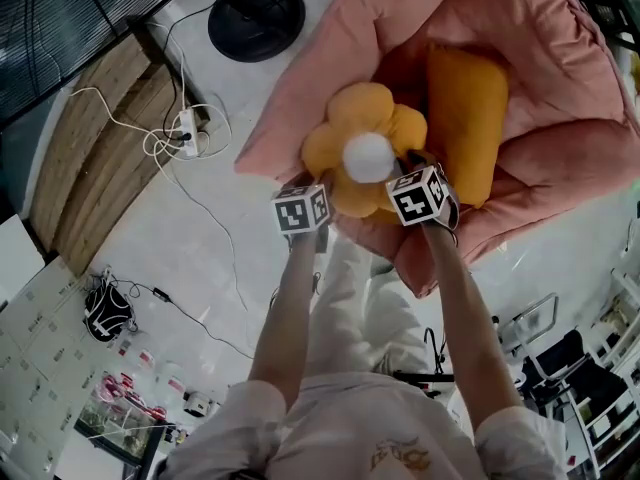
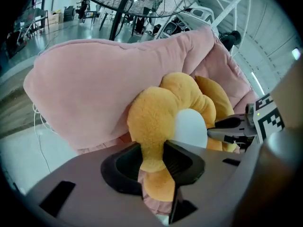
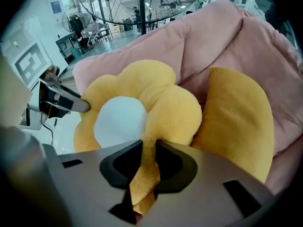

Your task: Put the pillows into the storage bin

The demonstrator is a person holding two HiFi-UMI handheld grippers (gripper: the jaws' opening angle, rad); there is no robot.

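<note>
A yellow flower-shaped pillow (image 1: 365, 118) with a white centre lies at the near edge of the soft pink storage bin (image 1: 560, 88). My left gripper (image 1: 318, 190) is shut on a petal at its left side, and my right gripper (image 1: 408, 160) is shut on a petal at its right side. In the left gripper view the petal (image 2: 151, 117) is pinched between the pads of the left gripper (image 2: 152, 162). The right gripper (image 3: 144, 167) pinches a fold of the flower pillow (image 3: 165, 112) likewise. An orange oblong pillow (image 1: 465, 118) lies inside the bin behind the flower.
The bin's padded pink wall (image 2: 94, 89) rises behind the flower. On the floor to the left are a black fan base (image 1: 256, 16), a power strip with white cables (image 1: 185, 133) and a wooden strip (image 1: 100, 138). Metal racks (image 1: 590, 368) stand at the lower right.
</note>
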